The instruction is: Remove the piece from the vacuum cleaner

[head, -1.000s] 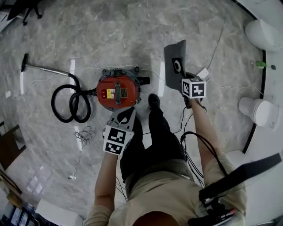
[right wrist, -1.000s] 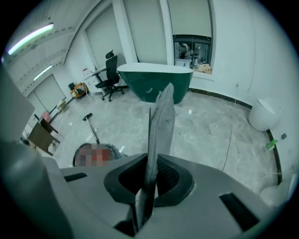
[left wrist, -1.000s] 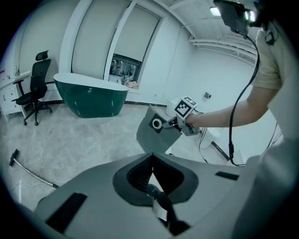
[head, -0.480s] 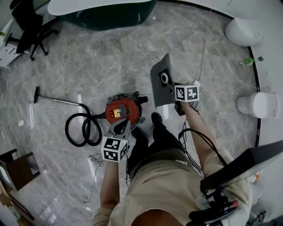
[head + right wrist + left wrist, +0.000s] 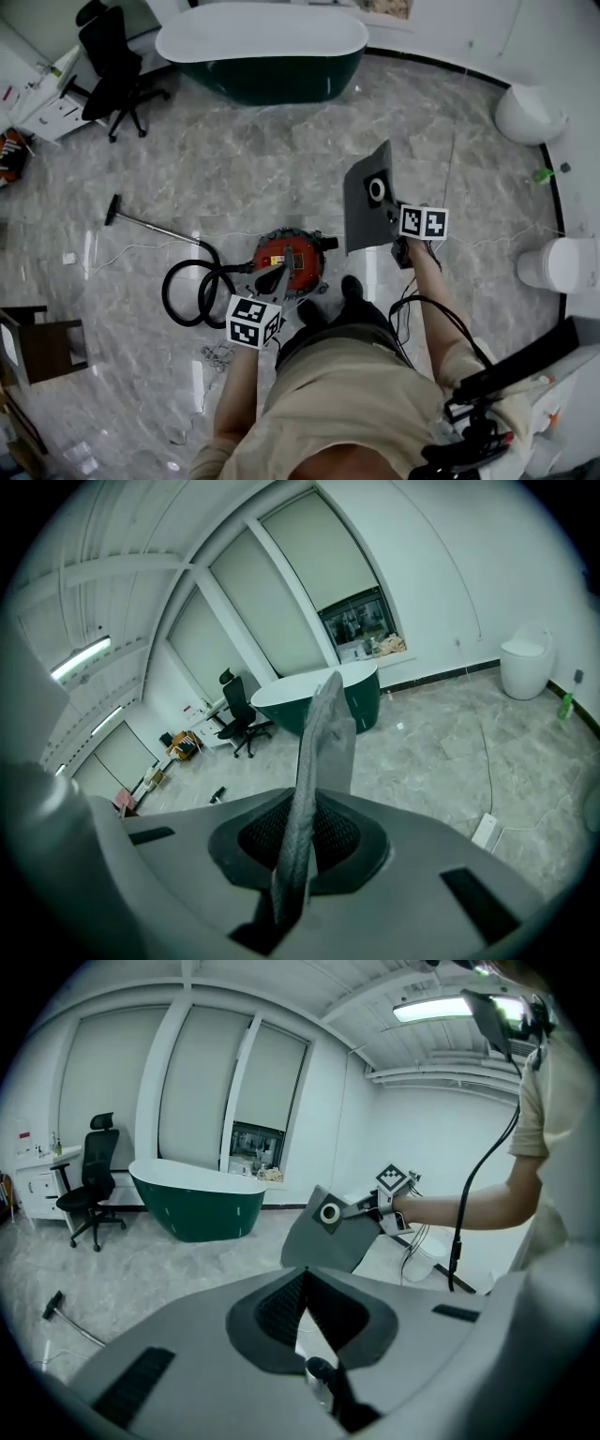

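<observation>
A red canister vacuum cleaner stands on the marble floor, with its black hose coiled to the left. My right gripper is shut on a flat grey dust bag with a white ring on it, held high to the right of the vacuum. In the right gripper view the dust bag stands edge-on between the pads of the right gripper. My left gripper hangs above the vacuum's near side. Seen in its own view, the left gripper has its tips together with nothing between them, and the dust bag shows ahead.
A dark green bathtub and a black office chair stand at the back. White toilets sit at the right. A wooden chair is at the left edge. Loose cables lie by the person's feet.
Both grippers have risen and the view has pulled back from the floor. The dust bag went up with the right gripper, further from the vacuum.
</observation>
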`<act>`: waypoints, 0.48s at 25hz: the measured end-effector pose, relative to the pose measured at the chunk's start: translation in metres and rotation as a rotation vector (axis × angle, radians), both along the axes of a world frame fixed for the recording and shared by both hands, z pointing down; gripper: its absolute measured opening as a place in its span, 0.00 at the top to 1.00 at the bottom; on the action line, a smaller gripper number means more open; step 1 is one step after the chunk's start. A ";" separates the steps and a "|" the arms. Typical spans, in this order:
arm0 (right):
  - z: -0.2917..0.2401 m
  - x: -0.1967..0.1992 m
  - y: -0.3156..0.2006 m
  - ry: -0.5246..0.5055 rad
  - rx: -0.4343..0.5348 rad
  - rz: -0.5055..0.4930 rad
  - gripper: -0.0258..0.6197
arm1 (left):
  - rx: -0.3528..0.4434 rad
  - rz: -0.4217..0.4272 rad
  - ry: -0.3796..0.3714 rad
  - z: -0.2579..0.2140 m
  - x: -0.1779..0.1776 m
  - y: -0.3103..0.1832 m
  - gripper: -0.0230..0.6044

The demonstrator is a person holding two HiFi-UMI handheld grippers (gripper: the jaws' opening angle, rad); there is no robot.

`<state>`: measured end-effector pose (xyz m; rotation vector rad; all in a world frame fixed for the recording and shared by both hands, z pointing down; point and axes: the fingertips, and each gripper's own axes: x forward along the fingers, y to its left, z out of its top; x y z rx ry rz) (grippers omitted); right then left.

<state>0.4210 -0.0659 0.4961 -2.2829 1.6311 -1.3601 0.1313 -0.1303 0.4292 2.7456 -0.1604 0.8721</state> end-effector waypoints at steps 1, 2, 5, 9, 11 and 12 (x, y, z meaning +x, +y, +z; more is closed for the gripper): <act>-0.005 -0.001 0.001 0.003 0.007 0.001 0.92 | 0.010 -0.004 0.004 -0.003 -0.001 -0.002 0.96; -0.008 -0.005 0.001 0.009 0.011 -0.001 0.92 | 0.019 -0.009 0.010 -0.006 -0.005 -0.005 0.96; -0.017 -0.033 -0.003 0.032 0.009 -0.026 0.92 | 0.036 -0.014 0.037 -0.013 -0.021 -0.017 0.96; -0.030 -0.069 -0.015 0.058 0.022 -0.063 0.92 | 0.058 0.007 0.060 -0.020 -0.035 -0.029 0.96; -0.038 -0.083 -0.017 0.057 0.044 -0.072 0.92 | 0.053 0.022 0.067 -0.018 -0.037 -0.029 0.96; -0.042 -0.089 -0.016 0.054 0.057 -0.069 0.92 | 0.047 0.035 0.072 -0.017 -0.036 -0.028 0.96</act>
